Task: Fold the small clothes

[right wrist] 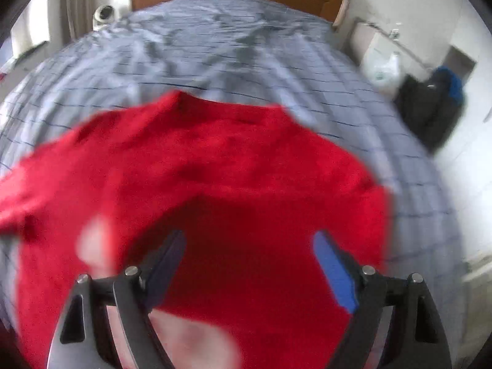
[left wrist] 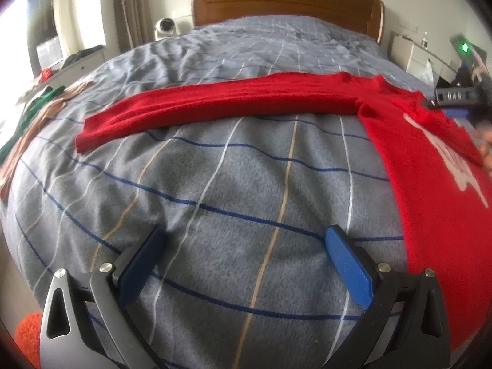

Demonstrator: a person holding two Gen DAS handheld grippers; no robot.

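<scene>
Where blur hides: red sweater (edges smeared)

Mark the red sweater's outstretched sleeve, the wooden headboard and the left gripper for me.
red sweater sleeve (left wrist: 215,104), left wrist view, mid-length of the sleeve lying flat on the blanket.
wooden headboard (left wrist: 286,3), left wrist view, centre of the panel.
left gripper (left wrist: 246,258), left wrist view, midway between its open fingertips.
</scene>
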